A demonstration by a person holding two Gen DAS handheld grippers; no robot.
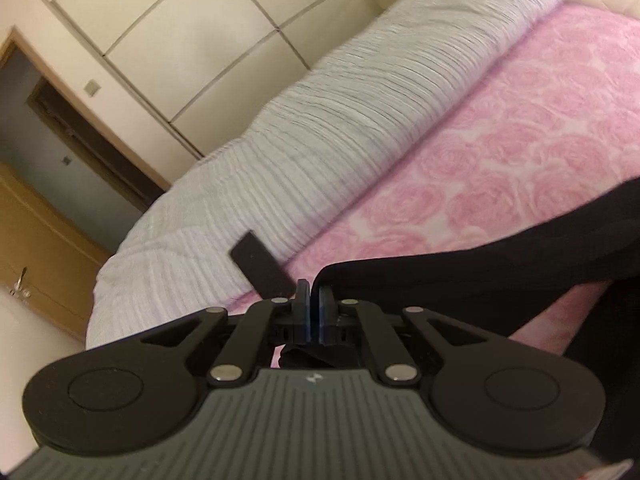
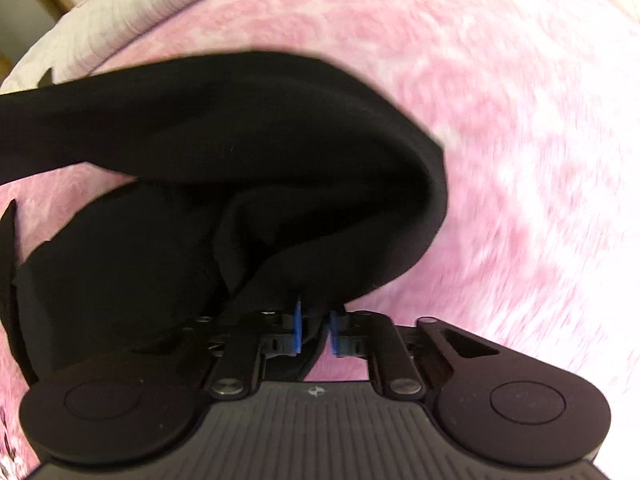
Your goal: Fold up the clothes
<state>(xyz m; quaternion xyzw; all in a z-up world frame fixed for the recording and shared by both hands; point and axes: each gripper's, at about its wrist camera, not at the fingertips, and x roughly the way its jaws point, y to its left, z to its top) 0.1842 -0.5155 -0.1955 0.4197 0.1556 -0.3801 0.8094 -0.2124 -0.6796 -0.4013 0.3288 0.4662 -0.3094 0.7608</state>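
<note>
Left gripper (image 1: 313,308): nearest the left wrist lens — jaws drawn together on a thin edge of the black garment (image 1: 500,264), which runs off toward 3 o'clock.
Right gripper (image 2: 314,330): blue pads (image 2: 297,330) nipped on a bunched fold of the same garment (image 2: 224,152); only a narrow gap shows, filled with cloth.
Garment position: lifted partly clear of the pink rose-patterned blanket (image 1: 520,128), slung between the two grippers; in the right wrist view its bulk billows from 9 to 1 o'clock.
Risk, slip: each grip holds only a small bite of fabric — a sharp pull apart would likely drag an edge out.
Risk, layers: the right pads appear to hold a gathered wad, not a single hem, so the fold may come out crooked.
Risk, drag: plush blanket pile could catch trailing cloth and skew it.
Black tab (image 1: 260,264): flat strip at 11 o'clock of the left jaws; what it is cannot be told.
Surroundings: ribbed white quilt (image 1: 320,120) lies beside the blanket at 12 o'clock; wardrobe doors (image 1: 180,40) and a doorway (image 1: 60,152) beyond, well apart.
Obstructions: none seen on the blanket around the garment.
</note>
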